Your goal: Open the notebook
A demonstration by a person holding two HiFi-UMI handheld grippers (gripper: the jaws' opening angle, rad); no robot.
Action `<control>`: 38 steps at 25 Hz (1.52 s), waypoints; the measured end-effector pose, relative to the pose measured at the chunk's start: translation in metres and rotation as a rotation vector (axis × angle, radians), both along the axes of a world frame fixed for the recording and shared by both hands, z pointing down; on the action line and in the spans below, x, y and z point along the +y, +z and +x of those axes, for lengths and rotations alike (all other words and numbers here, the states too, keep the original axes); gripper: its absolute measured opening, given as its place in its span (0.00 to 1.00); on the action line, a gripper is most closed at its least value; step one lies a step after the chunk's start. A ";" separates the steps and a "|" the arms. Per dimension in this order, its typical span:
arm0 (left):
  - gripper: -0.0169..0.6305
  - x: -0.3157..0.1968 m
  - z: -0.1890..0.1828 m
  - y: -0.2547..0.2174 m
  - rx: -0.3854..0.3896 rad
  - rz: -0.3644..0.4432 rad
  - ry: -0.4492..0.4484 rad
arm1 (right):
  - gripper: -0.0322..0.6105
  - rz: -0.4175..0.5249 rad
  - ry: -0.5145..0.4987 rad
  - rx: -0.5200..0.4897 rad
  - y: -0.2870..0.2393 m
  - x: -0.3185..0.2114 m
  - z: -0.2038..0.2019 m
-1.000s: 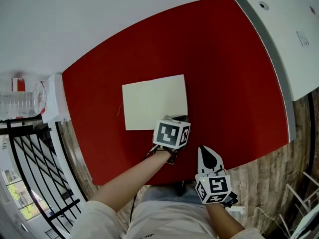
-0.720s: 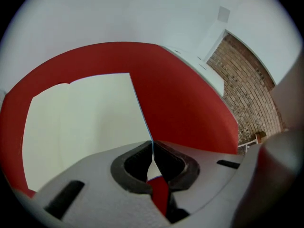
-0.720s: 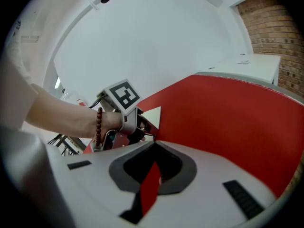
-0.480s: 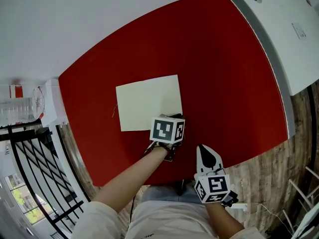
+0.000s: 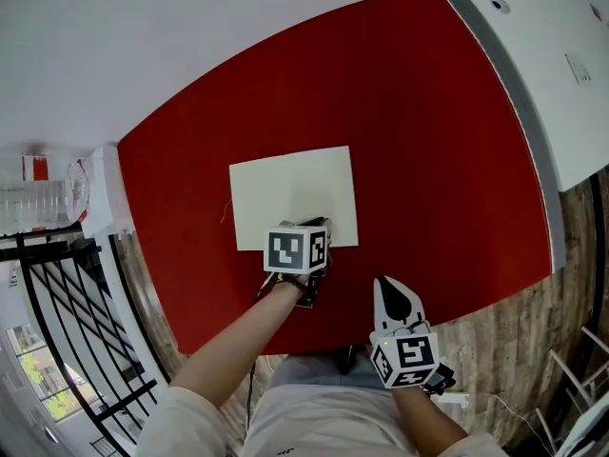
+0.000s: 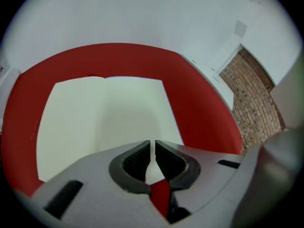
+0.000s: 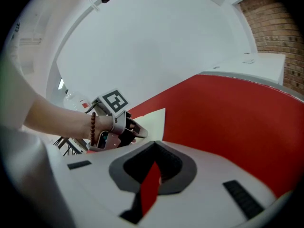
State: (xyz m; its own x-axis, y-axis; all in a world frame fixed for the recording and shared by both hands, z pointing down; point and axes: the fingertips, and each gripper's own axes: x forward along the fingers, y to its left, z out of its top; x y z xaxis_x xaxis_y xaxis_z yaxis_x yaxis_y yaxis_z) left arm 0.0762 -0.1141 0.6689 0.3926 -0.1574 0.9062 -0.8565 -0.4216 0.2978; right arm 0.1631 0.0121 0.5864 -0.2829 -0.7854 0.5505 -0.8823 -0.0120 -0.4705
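Note:
A closed cream notebook (image 5: 285, 188) lies flat on the red table (image 5: 428, 141). My left gripper (image 5: 320, 225) hangs over the notebook's near edge, right of its middle. In the left gripper view the jaws (image 6: 153, 144) stand together with only a hairline slit, nothing between them, and the cream cover (image 6: 109, 113) fills the view beyond. My right gripper (image 5: 387, 286) is shut and empty over the table's near edge, apart from the notebook. The right gripper view shows its closed jaws (image 7: 154, 144), the left gripper (image 7: 142, 133) and the notebook's corner (image 7: 154, 120).
A white counter (image 5: 552, 65) borders the table's far right side. A black metal railing (image 5: 67, 303) stands at the left. Wooden floor (image 5: 504, 350) shows at the near right, and a brick wall (image 6: 251, 94) beyond the table.
My left gripper has slid left along the notebook's near edge, away from the near right corner. The right gripper has stayed put and the notebook remains closed.

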 end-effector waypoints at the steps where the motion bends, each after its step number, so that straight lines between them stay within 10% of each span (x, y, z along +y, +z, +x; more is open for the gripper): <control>1: 0.08 -0.006 -0.014 -0.002 -0.013 0.013 -0.011 | 0.06 0.001 -0.006 0.000 -0.002 -0.003 -0.008; 8: 0.07 -0.048 -0.070 -0.012 -0.109 0.155 -0.088 | 0.06 -0.008 -0.037 0.007 -0.003 -0.007 -0.024; 20: 0.04 -0.052 -0.069 0.004 -0.089 0.081 0.005 | 0.06 -0.014 -0.065 0.014 -0.002 -0.006 -0.044; 30: 0.04 -0.034 -0.065 -0.007 -0.159 0.306 0.116 | 0.06 0.012 -0.073 0.046 -0.019 0.010 -0.048; 38: 0.04 -0.024 -0.058 -0.052 -0.056 0.398 0.069 | 0.06 0.076 -0.102 0.083 -0.050 0.016 -0.060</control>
